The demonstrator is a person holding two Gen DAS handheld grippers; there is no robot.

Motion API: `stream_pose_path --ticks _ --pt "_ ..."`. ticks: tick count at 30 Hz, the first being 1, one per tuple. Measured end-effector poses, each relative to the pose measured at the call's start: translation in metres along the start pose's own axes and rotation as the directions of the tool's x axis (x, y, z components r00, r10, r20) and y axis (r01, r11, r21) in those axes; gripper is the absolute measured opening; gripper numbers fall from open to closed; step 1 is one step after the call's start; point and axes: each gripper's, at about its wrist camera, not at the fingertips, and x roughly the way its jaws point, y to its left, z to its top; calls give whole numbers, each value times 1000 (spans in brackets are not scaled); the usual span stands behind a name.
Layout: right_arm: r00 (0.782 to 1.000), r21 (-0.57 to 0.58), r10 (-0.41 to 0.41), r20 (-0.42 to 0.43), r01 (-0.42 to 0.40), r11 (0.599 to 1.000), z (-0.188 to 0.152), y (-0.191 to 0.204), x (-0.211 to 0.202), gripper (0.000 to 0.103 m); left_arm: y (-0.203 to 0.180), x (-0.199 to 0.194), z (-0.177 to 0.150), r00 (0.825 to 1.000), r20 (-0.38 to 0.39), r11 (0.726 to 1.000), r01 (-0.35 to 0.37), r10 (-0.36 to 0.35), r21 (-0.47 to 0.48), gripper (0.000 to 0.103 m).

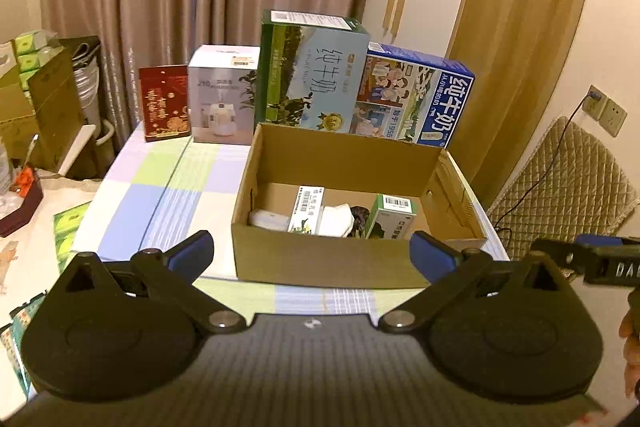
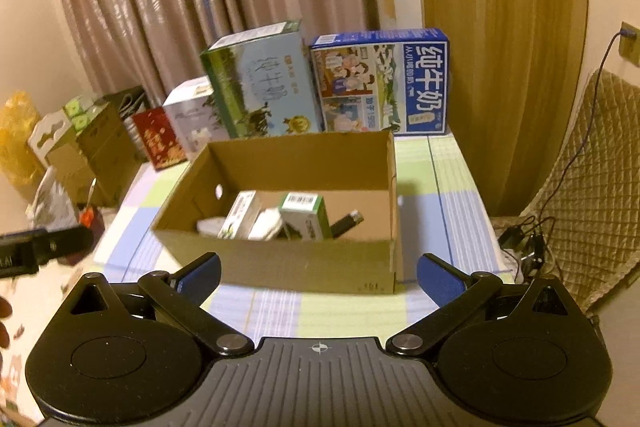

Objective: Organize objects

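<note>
Both your left tongs [image 1: 312, 253] and right tongs [image 2: 319, 273] hang released and empty, the cardboard box [image 1: 316, 259] straight ahead, its long axis crosswise.

Left gripper [image 1: 312, 255] wide open, nothing between blue pads [image 1: 192, 253], level and forward-facing. Right gripper [image 2: 319, 273] likewise spread, empty, pads [image 2: 438, 279] apart. Both side by side, same height.

Matt brown cardboard box [image 1: 332, 259]
</note>
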Motion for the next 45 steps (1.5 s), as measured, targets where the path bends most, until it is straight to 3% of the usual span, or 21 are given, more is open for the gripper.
stream_pose_path --ticks 5,19,30,45 --pt "1000 23 20 -7 -20 1000 -22 7 -26 101 -6 -31 -15 1000 -6 1000 -9 9 -1 102" --pt "1000 25 -26 -3 26 999 -70 13 -80 101 -19 -91 -70 999 -30 999 -32 32 13 102" --pt "1000 0 -22 -9 22 1000 -97 21 -100 101 -39 -108 -94 998 -50 998 -19 22 61 102" --pt "999 -17 -34 -3 34 999 -105 26 -107 101 -44 -114 -104 998 -56 997 -18 22 71 102"
